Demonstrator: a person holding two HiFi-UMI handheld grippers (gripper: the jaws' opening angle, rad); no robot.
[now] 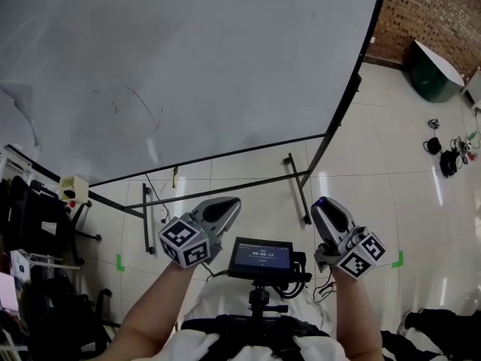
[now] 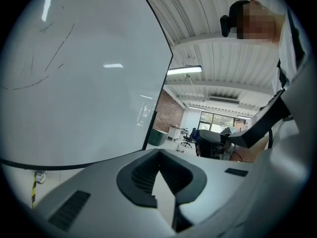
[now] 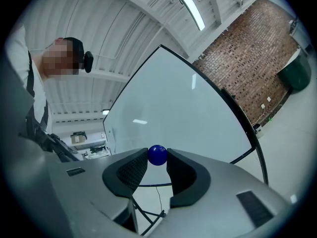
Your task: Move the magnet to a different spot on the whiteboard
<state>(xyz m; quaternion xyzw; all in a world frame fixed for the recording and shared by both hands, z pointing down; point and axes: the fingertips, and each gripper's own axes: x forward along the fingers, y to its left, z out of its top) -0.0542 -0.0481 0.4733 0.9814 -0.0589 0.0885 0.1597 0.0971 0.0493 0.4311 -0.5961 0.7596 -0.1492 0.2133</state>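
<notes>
The whiteboard (image 1: 188,66) fills the upper head view, white with faint pen marks, and stands on a black frame. My right gripper (image 1: 322,203) is held low in front of the person, away from the board. In the right gripper view it (image 3: 157,157) is shut on a small round blue magnet (image 3: 157,155), pinched at the fingertips, with the whiteboard (image 3: 173,108) beyond. My left gripper (image 1: 229,204) is beside it at the left, also short of the board. Its jaws (image 2: 159,155) meet at the tips with nothing between them, and the whiteboard (image 2: 89,83) lies to its left.
The board's black stand legs (image 1: 297,190) rest on a glossy tiled floor. A dark green bin (image 1: 432,74) and loose cables (image 1: 447,156) lie at the right by a brick wall (image 1: 428,6). Dark chairs and clutter (image 1: 30,224) stand at the left. A small screen (image 1: 261,258) sits at the person's chest.
</notes>
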